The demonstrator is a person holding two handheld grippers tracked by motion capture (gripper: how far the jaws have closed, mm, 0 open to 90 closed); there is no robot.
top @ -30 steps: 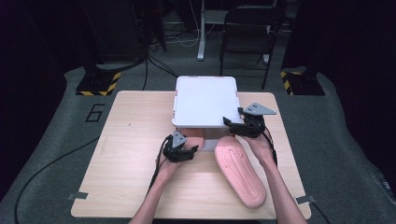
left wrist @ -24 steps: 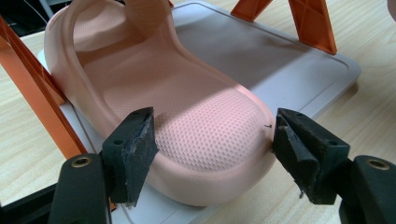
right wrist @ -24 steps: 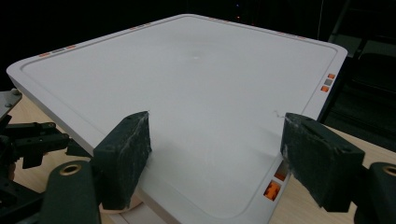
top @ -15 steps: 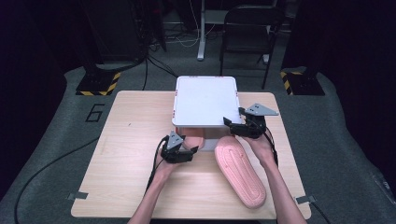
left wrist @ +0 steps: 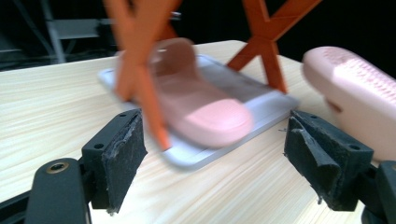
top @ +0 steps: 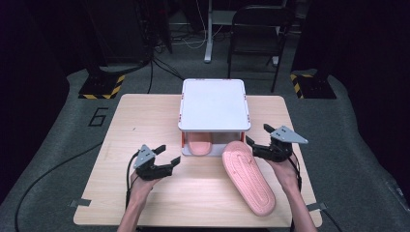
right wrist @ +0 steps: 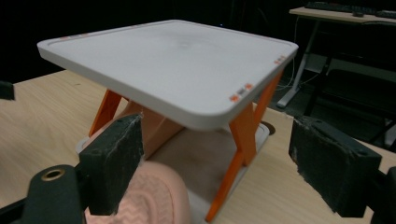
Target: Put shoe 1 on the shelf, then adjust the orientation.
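Note:
A white two-tier rack on orange legs stands at the table's middle. One pink slipper lies on its lower shelf, toe sticking out toward me. A second pink slipper lies sole-up on the table, right of the rack. My left gripper hovers left of the shelf; its jaws have just been opening and stand open and empty. My right gripper is beside the second slipper's far end, jaws also just opening, nothing between them. The right gripper view looks at the rack top and the shelved slipper.
The wooden table has bare room on its left half and along the front edge. Beyond its far edge are a black chair, cables and yellow-black striped bases on the dark floor.
My left gripper has drawn back left and toward me, away from the slipper on the lower shelf. The right gripper has shifted right and nearer. Both sets of jaws stand wider.

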